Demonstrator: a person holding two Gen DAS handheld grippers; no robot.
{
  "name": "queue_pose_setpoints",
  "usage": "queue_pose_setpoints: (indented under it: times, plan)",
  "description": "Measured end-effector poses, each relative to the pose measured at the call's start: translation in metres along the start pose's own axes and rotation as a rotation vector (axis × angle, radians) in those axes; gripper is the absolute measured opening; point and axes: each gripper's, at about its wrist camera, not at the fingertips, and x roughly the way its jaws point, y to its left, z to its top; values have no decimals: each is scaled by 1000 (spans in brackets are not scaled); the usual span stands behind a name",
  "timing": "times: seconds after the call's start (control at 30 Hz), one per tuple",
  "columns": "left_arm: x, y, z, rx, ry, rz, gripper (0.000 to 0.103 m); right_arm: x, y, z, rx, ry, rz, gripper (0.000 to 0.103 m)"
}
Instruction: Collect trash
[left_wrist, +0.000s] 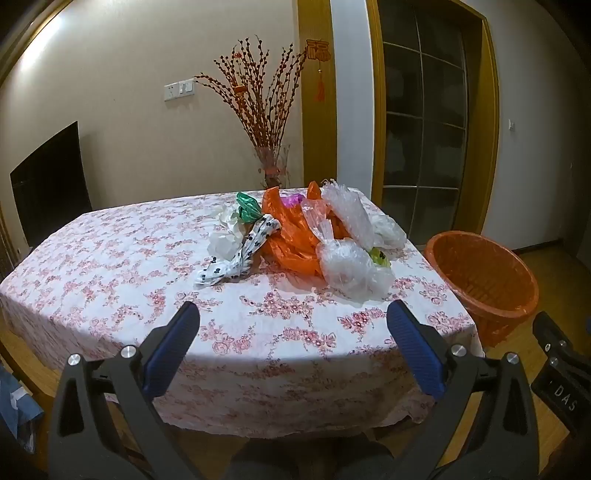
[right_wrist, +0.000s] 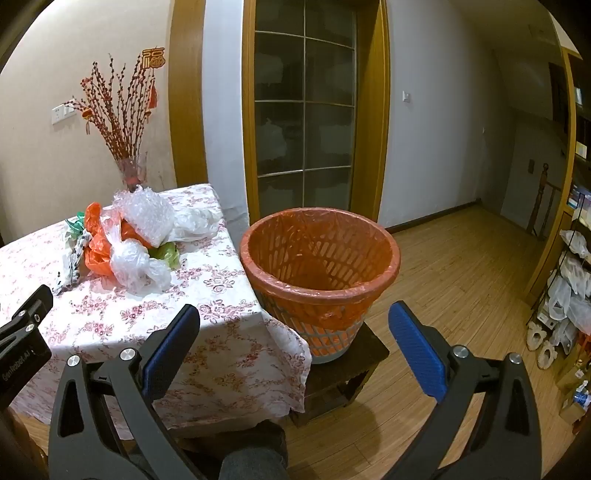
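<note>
A heap of crumpled bags lies on the far right part of the table: an orange bag (left_wrist: 291, 236), clear bubble wrap (left_wrist: 351, 266), a white bag with black spots (left_wrist: 240, 254), a green bag (left_wrist: 249, 206) and white paper (left_wrist: 225, 236). The same heap (right_wrist: 129, 240) shows at the left of the right wrist view. An orange bin (right_wrist: 319, 273) with an orange liner stands on a dark stool beside the table, seen also as the bin (left_wrist: 484, 280). My left gripper (left_wrist: 293, 321) hangs open over the table's near edge, well short of the heap. My right gripper (right_wrist: 293, 321) is open in front of the bin, holding nothing.
The table wears a pink flowered cloth (left_wrist: 129, 266). A vase of red branches (left_wrist: 266, 122) stands behind it against the wall. Past the bin are a glass door (right_wrist: 304, 122), bare wooden floor (right_wrist: 461, 266) and a rack with bags (right_wrist: 569, 288) at the right.
</note>
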Motion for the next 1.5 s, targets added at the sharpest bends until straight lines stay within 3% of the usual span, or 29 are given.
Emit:
queue_pose_setpoints:
  times: [1.5]
  plan:
    - [-2,-1,-1,6,2,-2,99,-1,3,2,-11,-4,-6,101]
